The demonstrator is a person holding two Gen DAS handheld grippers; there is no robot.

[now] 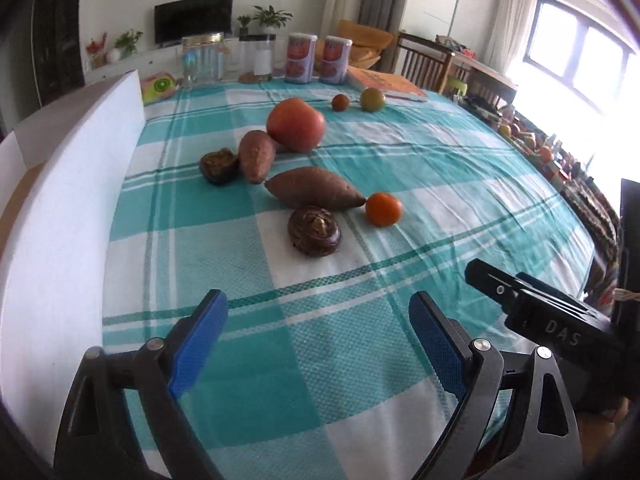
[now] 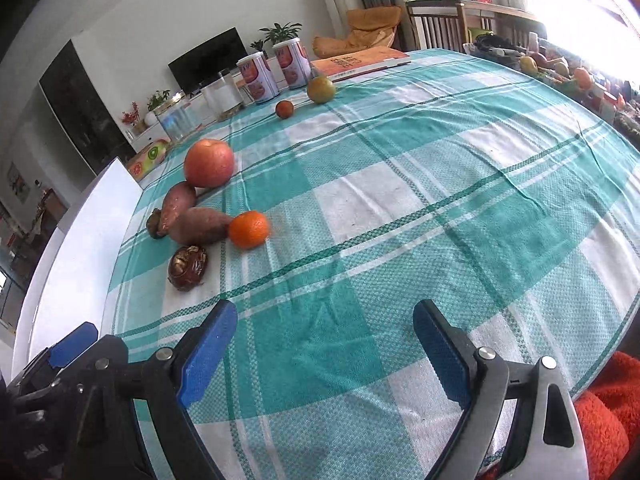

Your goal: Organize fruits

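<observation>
The checked tablecloth [image 1: 460, 168] carries everything, with a white board [image 1: 72, 216] along its left edge. The produce sits in a loose cluster at far left (unsorted, I judge, so organizing has barely begun). Largest is the apple [image 1: 295, 124], then two sweet potatoes: the near one [image 1: 315, 193] lies long axis left-right, tip pointing right toward the orange [image 1: 383, 209]; the far one [image 1: 257, 156] runs near-far. Both the left gripper [image 1: 318, 336] and right gripper [image 2: 324, 348] hover released, jaws wide, holding nothing.

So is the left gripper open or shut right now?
Open. The left gripper has its blue pads spread wide apart, with only tablecloth between them and nothing held.
</observation>
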